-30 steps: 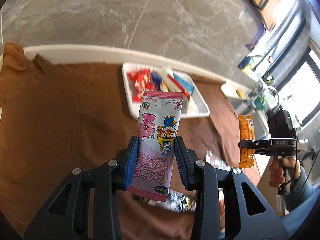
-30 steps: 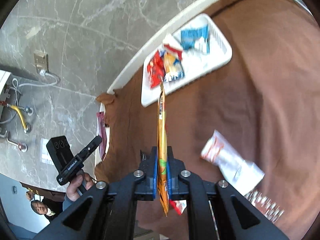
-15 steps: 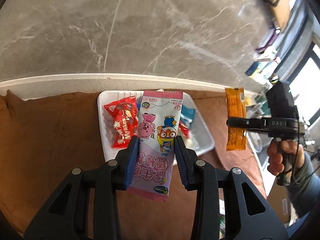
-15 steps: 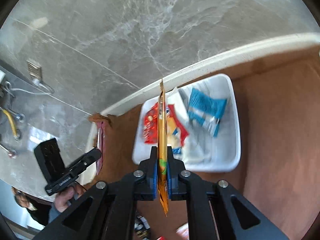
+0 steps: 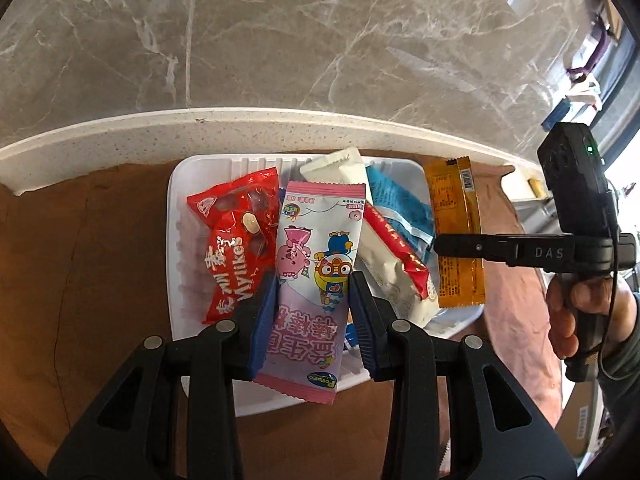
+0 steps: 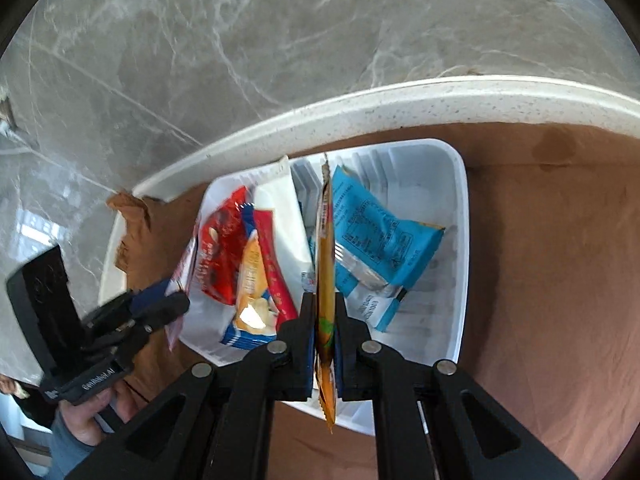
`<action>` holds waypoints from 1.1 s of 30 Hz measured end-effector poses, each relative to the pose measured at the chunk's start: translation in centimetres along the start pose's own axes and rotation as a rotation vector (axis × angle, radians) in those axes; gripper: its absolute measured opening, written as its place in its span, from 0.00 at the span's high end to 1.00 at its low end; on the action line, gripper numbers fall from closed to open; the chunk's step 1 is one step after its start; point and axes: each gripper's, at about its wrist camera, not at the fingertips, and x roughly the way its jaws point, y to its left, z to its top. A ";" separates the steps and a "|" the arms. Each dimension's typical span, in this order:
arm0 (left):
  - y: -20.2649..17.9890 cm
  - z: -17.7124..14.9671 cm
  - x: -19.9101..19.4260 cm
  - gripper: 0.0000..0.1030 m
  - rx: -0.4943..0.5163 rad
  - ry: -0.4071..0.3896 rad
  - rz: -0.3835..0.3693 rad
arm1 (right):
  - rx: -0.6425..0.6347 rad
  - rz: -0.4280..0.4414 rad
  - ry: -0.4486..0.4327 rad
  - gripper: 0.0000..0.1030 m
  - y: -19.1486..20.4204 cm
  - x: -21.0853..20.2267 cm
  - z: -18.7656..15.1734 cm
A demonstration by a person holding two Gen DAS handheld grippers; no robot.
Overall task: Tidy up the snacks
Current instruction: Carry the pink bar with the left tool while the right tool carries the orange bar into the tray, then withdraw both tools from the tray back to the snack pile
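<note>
Left wrist: left gripper (image 5: 314, 316) fingers clamped on pink packet (image 5: 316, 276), right gripper (image 6: 323, 332) fingers on orange packet (image 6: 326, 264), both above white tray (image 6: 460, 216). Delivery step; next, lower, release.

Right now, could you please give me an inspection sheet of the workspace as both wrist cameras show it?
Surface: brown cloth over a white-edged counter.
Job's things: white tray holds a red packet, a white packet and a blue packet.
Clutter: nothing seen on the cloth in view.
Grippers: left gripper shut on a pink cartoon packet above the tray; right gripper shut on an orange packet, held edge-on over the tray.
Cables: a thin black lead by the person's hand.
Surroundings: grey marble wall; bright window at the right.
</note>
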 end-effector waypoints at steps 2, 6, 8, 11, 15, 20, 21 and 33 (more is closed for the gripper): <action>-0.2 -0.1 0.5 0.67 0.010 0.010 0.012 | -0.001 -0.015 0.010 0.92 -0.2 0.7 0.1; -0.6 0.0 2.1 0.67 0.020 0.032 0.029 | -0.015 -0.065 0.029 0.90 -0.3 1.8 0.0; -0.6 -0.2 2.4 0.67 0.017 0.035 0.033 | -0.021 -0.078 0.033 0.89 -0.3 2.1 -0.2; -0.5 -0.4 3.0 0.65 0.014 0.040 0.042 | -0.017 -0.092 0.031 0.88 -0.4 2.3 -0.4; -0.7 -0.6 3.4 0.57 0.020 0.047 0.055 | -0.015 -0.104 0.028 0.86 -0.6 2.4 -0.6; -0.6 -0.5 2.8 0.29 0.001 0.008 0.078 | -0.015 -0.111 0.006 0.68 -0.4 1.7 -0.8; -0.5 -0.5 2.6 0.26 -0.005 0.001 0.084 | -0.016 -0.114 0.000 0.65 -0.3 1.6 -0.8; -0.5 -1.5 -3.0 0.00 -0.039 -0.118 0.098 | 0.006 -0.109 -0.133 0.29 0.0 -3.4 -2.0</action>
